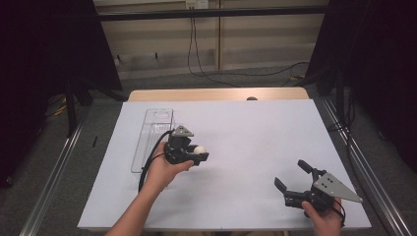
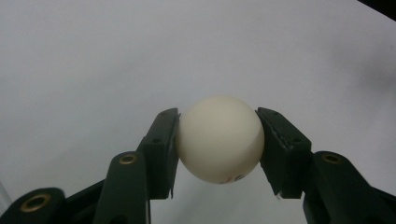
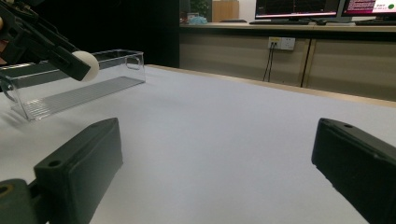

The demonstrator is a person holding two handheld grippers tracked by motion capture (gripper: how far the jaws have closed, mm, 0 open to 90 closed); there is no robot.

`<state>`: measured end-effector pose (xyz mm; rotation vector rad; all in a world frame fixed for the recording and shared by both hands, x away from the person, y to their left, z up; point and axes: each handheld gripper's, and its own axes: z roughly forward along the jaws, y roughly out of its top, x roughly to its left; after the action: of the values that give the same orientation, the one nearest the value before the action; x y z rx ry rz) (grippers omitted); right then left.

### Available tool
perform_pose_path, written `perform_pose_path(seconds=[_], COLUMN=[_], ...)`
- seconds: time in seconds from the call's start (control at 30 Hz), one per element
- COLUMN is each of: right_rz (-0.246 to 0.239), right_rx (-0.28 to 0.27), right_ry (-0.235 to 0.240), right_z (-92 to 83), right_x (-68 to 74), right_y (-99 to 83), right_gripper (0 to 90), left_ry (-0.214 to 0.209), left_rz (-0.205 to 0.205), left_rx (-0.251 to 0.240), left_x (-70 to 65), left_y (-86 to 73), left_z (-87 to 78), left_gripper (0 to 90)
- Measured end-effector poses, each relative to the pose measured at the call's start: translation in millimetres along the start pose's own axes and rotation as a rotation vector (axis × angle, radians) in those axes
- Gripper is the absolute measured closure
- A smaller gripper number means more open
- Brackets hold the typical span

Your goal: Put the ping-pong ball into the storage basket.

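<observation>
Toward the left edge of the table (image 1: 246, 123), which is covered by a smooth, matte white sheet, we see a long, narrow tray (image 1: 153, 135) of clear rigid plastic lying lengthwise, its ribbed floor and rounded corners catching the light in the right gripper view. Just beside its near right side, the left hand (image 1: 162, 172) comes up from the near edge with the forearm angled inward, wrist bent, carrying the left gripper (image 1: 199, 156) whose black jaws point toward the right edge. Those jaws are clamped on a small ball (image 2: 220, 139), cream-white, smooth and perfectly round, with faint red print low on its surface; in the left gripper view the flat pads press on it from both sides, and the right gripper view shows it lifted clear of the sheet, in front of the tray. Well apart, at the near right corner of the table, the right hand (image 1: 324, 216) holds the right gripper (image 1: 292, 176) low and roughly level, its blocky black jaws spread wide with nothing between them, the grey three-cornered plate on top.
</observation>
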<state>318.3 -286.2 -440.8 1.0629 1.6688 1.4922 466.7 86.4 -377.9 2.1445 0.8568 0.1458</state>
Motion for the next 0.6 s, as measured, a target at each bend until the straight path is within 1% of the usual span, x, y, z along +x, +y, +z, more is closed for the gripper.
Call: perform_pose_path(seconds=[0.03, 0.1, 0.13, 0.17, 0.2, 0.23, 0.3, 0.4, 0.43, 0.47, 0.5, 0.6], right_rz=[0.000, -0.007, -0.007, -0.006, -0.006, -0.006, -0.008, -0.002, -0.005, -0.005, -0.006, -0.003], right_rx=[0.000, 0.004, 0.002, 0.002, 0.004, 0.004, 0.003, 0.000, 0.001, 0.001, 0.001, 0.002], right_ry=[0.000, 0.008, 0.010, 0.010, 0.010, 0.011, 0.010, 0.005, 0.006, 0.007, 0.007, 0.007], right_z=[0.0, -0.3, -0.2, -0.4, -0.7, -0.9, -1.1, -0.9, -0.9, -0.9, -0.9, -1.1], right_x=[0.0, -1.0, -1.2, -1.4, -1.3, -1.2, -1.2, -0.9, -1.0, -1.0, -1.0, -0.8], right_y=[0.0, -0.4, -0.4, -0.3, -0.3, -0.2, -0.2, 0.1, 0.1, 0.1, 0.1, 0.2], right_gripper=[1.4, 1.3, 1.4, 1.4, 1.4, 1.4, 1.4, 1.4, 1.4, 1.4, 1.4, 1.4], left_ry=[0.001, 0.000, -0.009, -0.012, -0.001, 0.003, 0.007, 0.007, 0.007, 0.004, 0.008, 0.010], left_rz=[-0.004, -0.003, -0.009, -0.003, -0.009, -0.005, -0.012, -0.017, -0.009, -0.012, -0.018, -0.009], left_rx=[-0.010, -0.006, -0.010, -0.001, -0.002, 0.000, 0.000, -0.017, -0.006, -0.004, -0.025, -0.009], left_x=[0.2, 1.1, 1.7, 2.5, 2.5, 3.3, 3.6, 4.3, 5.1, 5.5, 5.2, 6.8], left_y=[0.1, 1.1, 1.2, 1.5, 1.8, 1.9, 1.9, 1.9, 2.5, 2.9, 2.6, 3.9], left_z=[0.5, 0.4, 0.6, 0.1, -0.4, -1.0, -2.1, -2.7, -4.1, -5.1, -4.3, -7.1], left_gripper=[51.1, 51.1, 51.1, 51.0, 51.1, 51.1, 51.1, 51.1, 51.1, 51.1, 51.1, 51.1])
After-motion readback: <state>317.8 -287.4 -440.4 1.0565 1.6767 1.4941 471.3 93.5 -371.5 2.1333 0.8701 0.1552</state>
